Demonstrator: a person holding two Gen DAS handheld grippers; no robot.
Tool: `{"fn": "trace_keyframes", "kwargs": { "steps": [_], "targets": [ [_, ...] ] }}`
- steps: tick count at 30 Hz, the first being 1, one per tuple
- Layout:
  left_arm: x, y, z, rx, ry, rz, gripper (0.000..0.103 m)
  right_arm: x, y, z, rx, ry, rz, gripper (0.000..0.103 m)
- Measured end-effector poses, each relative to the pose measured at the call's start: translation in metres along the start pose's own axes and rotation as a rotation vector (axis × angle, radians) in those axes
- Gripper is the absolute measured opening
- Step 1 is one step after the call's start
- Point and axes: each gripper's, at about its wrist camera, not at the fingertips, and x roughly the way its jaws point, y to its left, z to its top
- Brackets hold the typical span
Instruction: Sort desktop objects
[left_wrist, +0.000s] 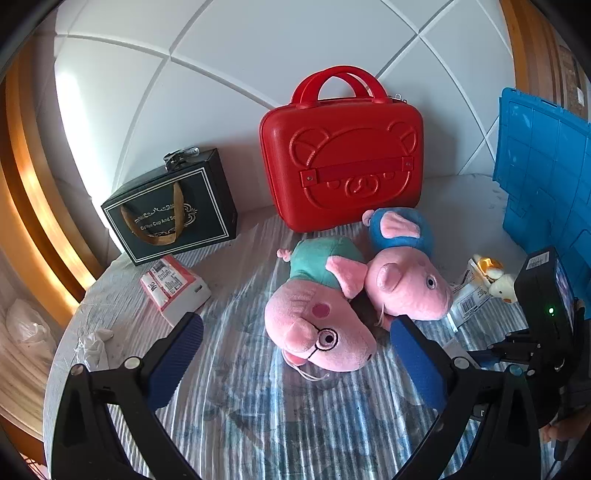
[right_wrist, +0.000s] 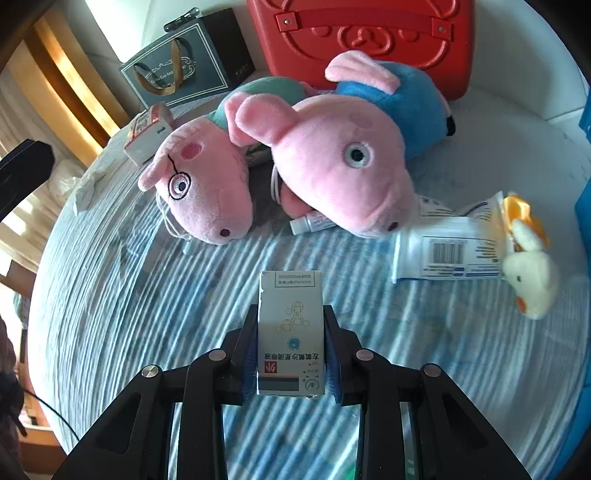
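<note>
Where blue pads (right_wrist: 251, 354) meet, medicine box (right_wrist: 291, 332) inside right tool (right_wrist: 291, 360).

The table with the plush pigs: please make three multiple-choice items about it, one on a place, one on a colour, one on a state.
1. Where is the red case?
A. behind the pigs
B. in front of the pigs
C. on the dark gift bag

2. What colour is the body of the pig with glasses?
A. blue
B. green
C. yellow

3. How is the right gripper?
A. open over a pig
B. shut, empty
C. shut on the small white box

Answers:
1 A, it stands upright beyond both pigs.
2 B, the other pig has the blue body.
3 C, both pads press the box's sides.
</note>
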Motion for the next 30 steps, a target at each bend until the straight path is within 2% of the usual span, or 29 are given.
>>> {"fn": "trace_keyframes", "kwargs": {
  "steps": [4, 9, 10, 12, 15, 18, 22, 24, 26, 28, 29, 30],
  "targets": [
    [0.003, -0.007, 0.000, 0.008, 0.009, -0.022, 0.103, 0.003, -0.009, -0.018, -0.004, 0.035, 0.008, 0.030],
    [0.003, -0.009, -0.005, 0.020, 0.023, -0.036, 0.103, 0.010, 0.006, -0.025, -0.041, 0.060, 0.060, 0.032],
    [0.002, -0.009, -0.006, 0.021, 0.025, -0.035, 0.103, 0.005, 0.005, -0.026, -0.034, 0.043, 0.069, 0.043],
    [0.003, -0.010, -0.010, 0.020, 0.037, -0.038, 0.103, -0.009, -0.001, -0.022, -0.023, -0.005, 0.071, 0.058],
    [0.007, -0.019, -0.018, 0.015, 0.056, -0.054, 0.103, -0.039, -0.018, -0.008, -0.004, -0.110, -0.004, 0.060],
    [0.012, -0.039, -0.027, 0.009, 0.085, -0.095, 0.103, -0.059, -0.044, 0.012, 0.056, -0.176, -0.041, 0.064],
    [0.021, -0.075, -0.043, 0.003, 0.119, -0.111, 0.103, -0.074, -0.075, 0.031, 0.117, -0.229, -0.059, 0.067],
    [0.029, -0.088, -0.052, -0.031, 0.148, -0.152, 0.102, -0.081, -0.084, 0.033, 0.115, -0.251, -0.068, 0.069],
    [0.037, -0.099, -0.060, -0.033, 0.181, -0.158, 0.093, -0.074, -0.077, 0.044, 0.106, -0.250, -0.074, 0.069],
    [0.047, -0.106, -0.070, -0.029, 0.209, -0.166, 0.075, -0.075, -0.086, 0.050, 0.091, -0.240, -0.063, 0.069],
    [0.053, -0.108, -0.075, -0.033, 0.234, -0.178, 0.069, -0.073, -0.086, 0.053, 0.082, -0.234, -0.056, 0.069],
    [0.061, -0.107, -0.081, -0.044, 0.276, -0.198, 0.056, -0.068, -0.086, 0.057, 0.074, -0.222, -0.048, 0.069]
  ]
}}
